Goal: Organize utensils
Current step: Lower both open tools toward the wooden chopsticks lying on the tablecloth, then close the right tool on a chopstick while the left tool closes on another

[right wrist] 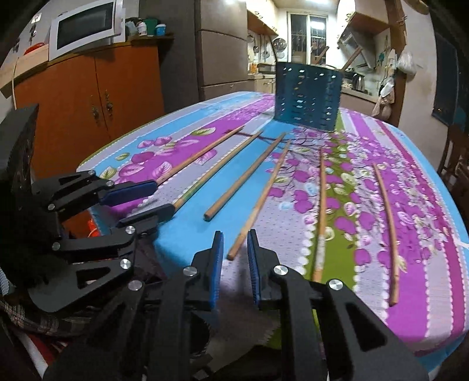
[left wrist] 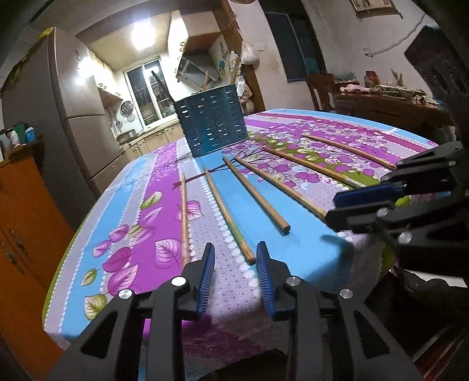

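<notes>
Several wooden chopsticks lie fanned out on the flowered tablecloth [left wrist: 140,181], pointing toward a blue perforated utensil holder [left wrist: 211,120] [right wrist: 307,96] that stands upright at the far side. My left gripper [left wrist: 235,246] [right wrist: 164,197] hovers low at the table's near edge. Its jaws are open, and the near end of the second chopstick from the left [left wrist: 225,211] lies between the fingertips, close to the right finger. My right gripper [right wrist: 234,234] [left wrist: 331,208] is also open. The near end of the fourth chopstick [right wrist: 263,193] lies in its narrow gap, and neither pad touches it.
The table's near edge runs just under both grippers. An orange cabinet [right wrist: 88,96] with a microwave [right wrist: 85,26] on top stands to the left, beside a tall fridge [left wrist: 70,117]. A wooden chair [left wrist: 319,88] and a cluttered side table [left wrist: 390,99] are at the far right.
</notes>
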Demonstrator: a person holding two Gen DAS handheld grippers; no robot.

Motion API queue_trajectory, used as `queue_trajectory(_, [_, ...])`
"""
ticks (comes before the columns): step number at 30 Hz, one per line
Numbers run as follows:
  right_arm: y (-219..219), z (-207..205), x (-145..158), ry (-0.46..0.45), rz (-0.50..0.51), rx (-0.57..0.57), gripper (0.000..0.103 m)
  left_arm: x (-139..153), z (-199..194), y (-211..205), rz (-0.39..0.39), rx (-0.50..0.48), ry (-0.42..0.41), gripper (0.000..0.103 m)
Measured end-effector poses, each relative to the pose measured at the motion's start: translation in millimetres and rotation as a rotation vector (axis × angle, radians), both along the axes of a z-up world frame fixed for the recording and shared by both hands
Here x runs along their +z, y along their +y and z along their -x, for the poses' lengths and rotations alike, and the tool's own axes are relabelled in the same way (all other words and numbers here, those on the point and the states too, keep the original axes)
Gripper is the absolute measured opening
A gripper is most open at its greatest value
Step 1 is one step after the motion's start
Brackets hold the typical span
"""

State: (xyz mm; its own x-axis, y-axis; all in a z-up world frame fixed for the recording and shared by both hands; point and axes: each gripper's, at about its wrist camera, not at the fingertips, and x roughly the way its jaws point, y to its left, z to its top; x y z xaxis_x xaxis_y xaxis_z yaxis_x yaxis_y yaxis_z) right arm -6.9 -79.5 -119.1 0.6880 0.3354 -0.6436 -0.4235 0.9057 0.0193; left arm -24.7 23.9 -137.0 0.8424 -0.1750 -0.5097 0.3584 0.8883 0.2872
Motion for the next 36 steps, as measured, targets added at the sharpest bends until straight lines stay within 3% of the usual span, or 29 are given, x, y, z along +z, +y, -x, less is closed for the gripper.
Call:
queue_trajectory(6, [-2,-4,-5,0.012,0.007,-0.037,0.013,-2,-5,2,0.04,-0.014,0.013,0.031])
queue_trajectory(7, [-3,-4,-5,0.013,0.003,-0.042,0.008,-2,-7,3,0.054,-0.017,0.02,0.028])
queue_trajectory(11, [-6,-4,-4,0.016,-0.006,-0.048,0.008,-2,-11,4,0.101,-0.031,0.043,0.012])
queue_trajectory(20, [-7,-2,-5,-0.004,-0.002,-0.069,0.011,-7,-8,-1,0.1,0.028,-0.001,0.013])
queue_trajectory(26, [-8,3,-8,-0.022,-0.033,-0.104,0.007,-7,-11,6,0.175,0.048,0.011,0.011])
queue_trajectory(36, [-17,8,-2,-0.066,-0.078,-0.194,0.005,-5,-17,13,0.2,0.061,0.004,0.008])
